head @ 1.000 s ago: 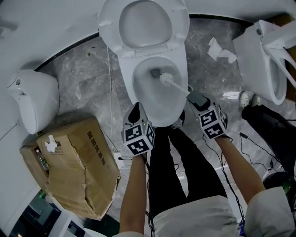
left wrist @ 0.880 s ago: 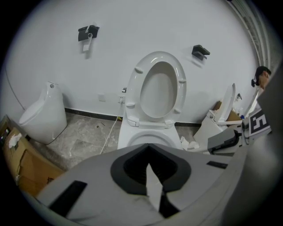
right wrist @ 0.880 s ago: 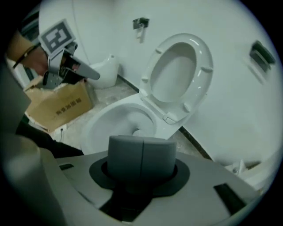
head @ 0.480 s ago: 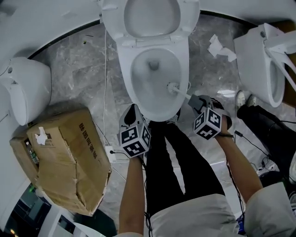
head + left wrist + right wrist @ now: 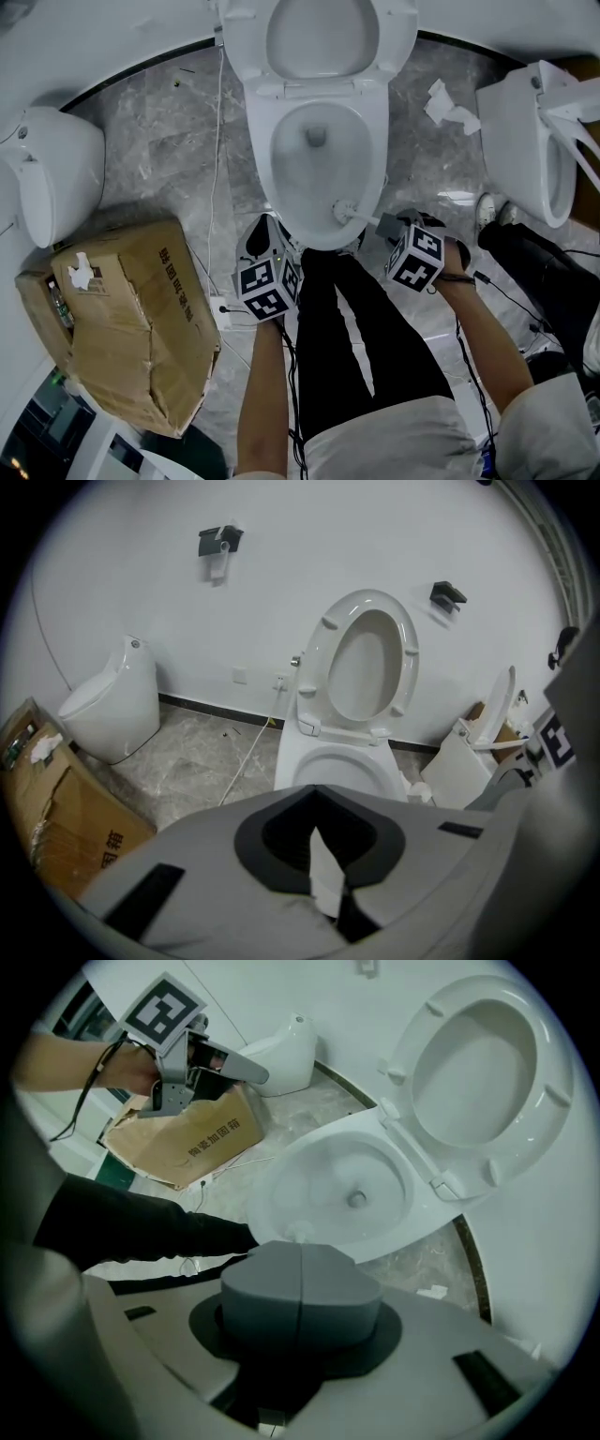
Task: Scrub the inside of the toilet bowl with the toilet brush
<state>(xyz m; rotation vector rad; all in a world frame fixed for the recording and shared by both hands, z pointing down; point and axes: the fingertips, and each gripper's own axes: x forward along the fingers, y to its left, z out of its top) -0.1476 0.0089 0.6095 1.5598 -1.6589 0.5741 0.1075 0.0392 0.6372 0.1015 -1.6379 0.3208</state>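
Drawn back from drain to near-right wall of toilet bowl (image 5: pixel 281 159): toilet brush (image 5: pixel 347 210), pinched in right gripper (image 5: pixel 387 223) jaws. Left gripper (image 5: pixel 317 794) jaws pressed together, empty. Scrubbing mid-stroke; next, probably sweeping leftward along near wall.

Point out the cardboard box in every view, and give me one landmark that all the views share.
Head view: box at lower left, on the floor.
Left gripper view: box at the lower-left edge.
Right gripper view: box at upper left.
Shared landmark: the toilet with its seat raised, top centre in the head view, centre in the left gripper view, right of centre in the right gripper view.
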